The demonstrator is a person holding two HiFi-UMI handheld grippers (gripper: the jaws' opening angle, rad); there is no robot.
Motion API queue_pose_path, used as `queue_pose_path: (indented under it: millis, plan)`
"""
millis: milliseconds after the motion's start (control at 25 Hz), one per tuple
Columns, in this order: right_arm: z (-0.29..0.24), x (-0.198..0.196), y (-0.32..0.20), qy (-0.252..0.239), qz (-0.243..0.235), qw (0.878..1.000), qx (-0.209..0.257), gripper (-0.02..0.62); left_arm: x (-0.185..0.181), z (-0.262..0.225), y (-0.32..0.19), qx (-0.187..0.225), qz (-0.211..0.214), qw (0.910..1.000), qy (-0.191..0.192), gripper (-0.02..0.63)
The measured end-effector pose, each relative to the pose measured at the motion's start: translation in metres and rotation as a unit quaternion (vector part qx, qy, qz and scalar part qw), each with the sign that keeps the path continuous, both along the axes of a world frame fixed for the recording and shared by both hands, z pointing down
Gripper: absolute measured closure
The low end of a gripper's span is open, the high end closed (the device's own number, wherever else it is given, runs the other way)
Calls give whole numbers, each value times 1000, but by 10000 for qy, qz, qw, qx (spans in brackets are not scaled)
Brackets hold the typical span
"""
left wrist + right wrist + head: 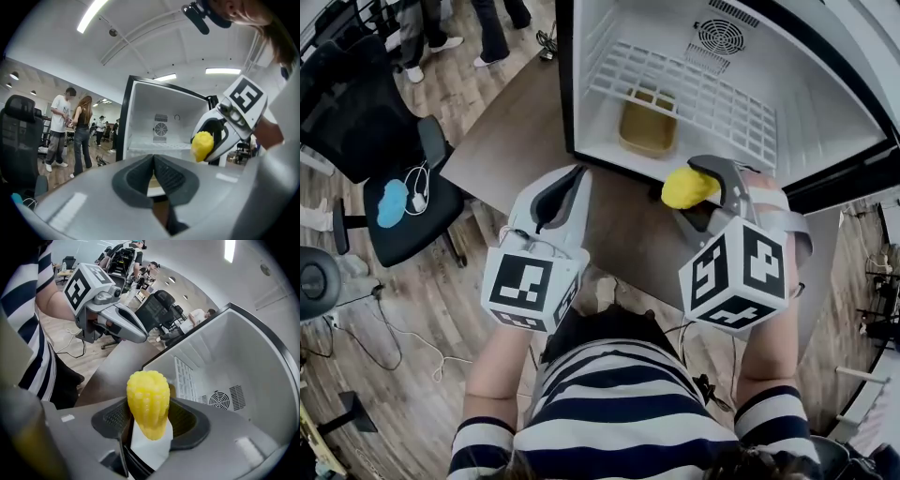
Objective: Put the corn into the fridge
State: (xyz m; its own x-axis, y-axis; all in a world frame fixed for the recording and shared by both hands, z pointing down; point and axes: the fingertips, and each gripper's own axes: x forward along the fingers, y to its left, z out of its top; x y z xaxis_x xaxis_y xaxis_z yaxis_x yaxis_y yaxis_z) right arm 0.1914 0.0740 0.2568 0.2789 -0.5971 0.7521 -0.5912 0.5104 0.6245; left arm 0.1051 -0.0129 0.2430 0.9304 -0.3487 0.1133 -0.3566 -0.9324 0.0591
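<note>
Corn, a stubby yellow cob point(148, 401), is sitting pinched low down in your right gripper point(698, 187), just on the near side of the open white fridge point(825, 112); clipping the near sill could be levering it loose. Your left gripper point(153, 174) is hovering closed, empty. Whatever the far yellowish tray point(647, 127) is holding is unclear.

Knobbly yellow corn point(148, 401), faintly waxy; a fridge point(830, 108) lined in smooth white plastic, with a white-coated wire shelf point(703, 94); a matt brown table point(619, 234); a low-sheen wood-plank floor point(412, 309).
</note>
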Motion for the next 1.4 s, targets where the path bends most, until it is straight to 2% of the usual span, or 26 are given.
queue_pose_path:
  millis: [320,480,760,1160,1400]
  plan:
    - [-13,48,-7,338,98,9994,77,348,51,-5,-3,76,166,9998,88,606]
    - [-15,51,-8,359,-45,9993,11,350,64,-6,-6,81,188,9997,115,606]
    - [-38,45,-4,556,-232,9981,140,350,78,-14,-10,101,278,9993,209,606]
    - [-60,70,-5,994,128,9944,334,350,85,-28,-13,178,377,9988,272,606]
    - [-48,97,-12,1508,285,9880,156,350,85,-25,-17,147,318,9990,259,606]
